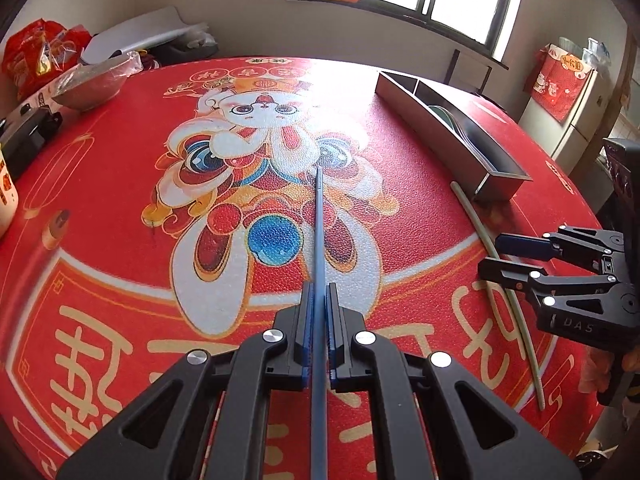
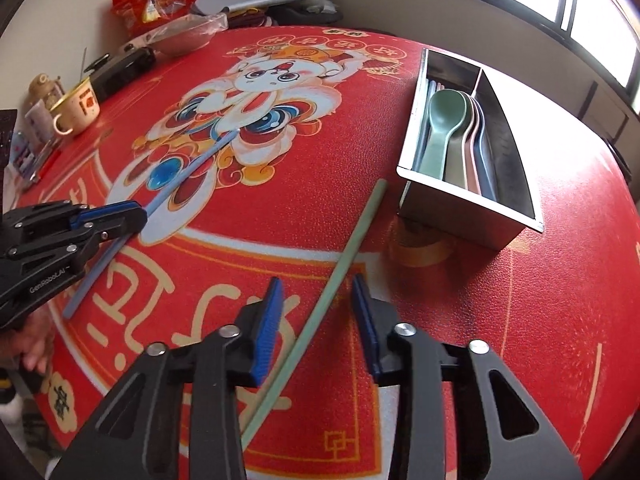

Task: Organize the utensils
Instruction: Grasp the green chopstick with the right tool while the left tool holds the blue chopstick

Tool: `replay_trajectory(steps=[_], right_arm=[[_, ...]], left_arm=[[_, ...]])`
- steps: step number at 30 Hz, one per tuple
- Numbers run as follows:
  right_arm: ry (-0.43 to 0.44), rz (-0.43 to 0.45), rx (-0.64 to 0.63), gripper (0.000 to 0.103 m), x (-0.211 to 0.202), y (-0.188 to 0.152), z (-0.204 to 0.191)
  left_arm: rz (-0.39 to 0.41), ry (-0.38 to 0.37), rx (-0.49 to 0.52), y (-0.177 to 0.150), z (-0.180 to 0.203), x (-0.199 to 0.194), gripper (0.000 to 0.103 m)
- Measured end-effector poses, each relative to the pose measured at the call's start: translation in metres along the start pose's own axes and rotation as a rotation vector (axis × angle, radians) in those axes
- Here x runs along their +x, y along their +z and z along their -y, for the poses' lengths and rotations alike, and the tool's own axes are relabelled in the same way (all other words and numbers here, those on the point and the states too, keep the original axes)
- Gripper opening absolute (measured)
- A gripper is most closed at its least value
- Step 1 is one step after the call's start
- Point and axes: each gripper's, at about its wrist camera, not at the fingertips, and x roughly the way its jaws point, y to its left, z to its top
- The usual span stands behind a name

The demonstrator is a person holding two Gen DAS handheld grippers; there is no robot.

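A red tablecloth with a cartoon rabbit covers the table. At its far edge sit a metal bowl, a snack bag and a mug.

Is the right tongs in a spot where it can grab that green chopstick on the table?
Probably yes. The green chopstick lies flat between the open pads of the right tongs, with nothing on top of it. The metal tray sits beyond its far tip, clear of the tongs.
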Motion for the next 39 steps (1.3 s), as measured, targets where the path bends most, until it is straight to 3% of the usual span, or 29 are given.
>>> replay_trajectory(steps=[2,6,21,28,39], right_arm=[[0.003,0.001,-0.018,0.014,-0.001,0.0,-0.001],[-0.025,0.01,-0.045,0.009,-0.005,-0.004,0.003],[-0.026,-0.004,-0.01,0.011,-0.017,-0.023,0.014],[-0.024,0.02,0.0,0.009,-0.016,-0.023,0.015],[0.077,0.117,0.066,0.006,-0.039,-0.032,0.029]], left_arm=[[0.0,-0.012,-0.007,0.0,-0.002,0.0,0.006],[-0.001,-0.03,-0.01,-0.001,-0.002,-0.001,0.006],[-0.001,-0.002,0.041,-0.002,0.008,0.0,0.008],[0.0,0.08,0.11,-0.004,0.022,0.001,0.011],[0.052,0.036,0.046,-0.002,0.008,-0.01,0.006]])
